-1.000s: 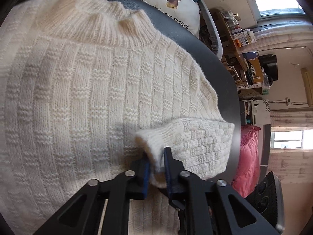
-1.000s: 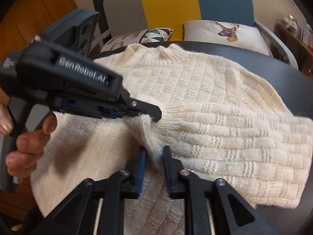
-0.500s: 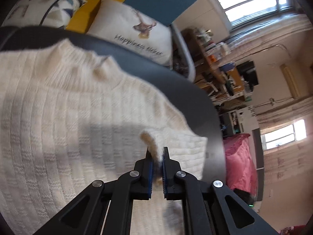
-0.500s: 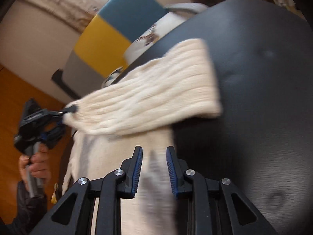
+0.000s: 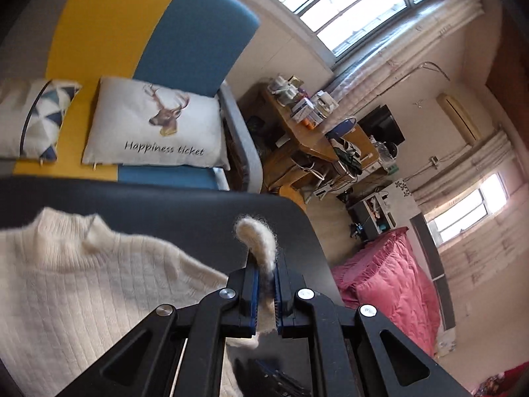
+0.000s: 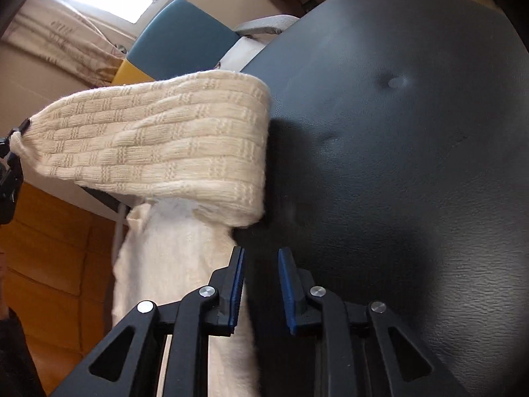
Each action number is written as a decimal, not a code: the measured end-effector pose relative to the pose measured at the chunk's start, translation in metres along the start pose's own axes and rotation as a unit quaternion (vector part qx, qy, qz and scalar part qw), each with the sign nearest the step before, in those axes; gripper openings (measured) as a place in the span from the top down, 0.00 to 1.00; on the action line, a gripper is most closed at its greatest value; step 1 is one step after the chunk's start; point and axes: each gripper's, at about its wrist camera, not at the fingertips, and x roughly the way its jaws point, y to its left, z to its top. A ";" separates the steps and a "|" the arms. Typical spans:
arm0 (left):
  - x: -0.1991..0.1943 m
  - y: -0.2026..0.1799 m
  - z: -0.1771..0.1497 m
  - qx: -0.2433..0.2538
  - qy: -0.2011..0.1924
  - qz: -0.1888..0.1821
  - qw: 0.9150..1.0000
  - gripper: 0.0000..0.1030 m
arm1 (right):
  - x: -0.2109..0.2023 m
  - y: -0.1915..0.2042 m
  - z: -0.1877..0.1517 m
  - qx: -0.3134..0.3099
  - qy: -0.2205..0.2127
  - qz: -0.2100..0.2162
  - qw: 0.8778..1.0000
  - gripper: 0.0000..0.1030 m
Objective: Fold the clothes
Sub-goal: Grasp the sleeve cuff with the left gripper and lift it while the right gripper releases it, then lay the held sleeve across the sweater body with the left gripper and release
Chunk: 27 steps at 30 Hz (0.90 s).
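A: My left claw (image 5: 264, 278) is clamped on the sweater's (image 5: 82, 284) sleeve cuff (image 5: 256, 238), lifted off the black tabletop (image 6: 396, 132). The body lies flat there.

B: And the right claw (image 6: 261, 284)?

A: Parted, holding nothing, beside the sleeve (image 6: 158, 139). I think that thin pinch could slip from the fuzzy knit. There's bare room on the right, but the rounded edge is near.

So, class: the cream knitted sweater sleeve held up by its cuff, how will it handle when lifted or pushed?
Probably floppy: the sleeve sags between the left claw and its fold at the table. Likely grippy, not slippery: fuzzy fibres stick out at the cuff. Pushed, it would likely bunch.
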 end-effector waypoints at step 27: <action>-0.082 0.071 0.024 0.009 -0.050 0.026 0.998 0.93 | 0.066 0.065 0.049 -0.025 -0.036 -0.107 0.993 0.90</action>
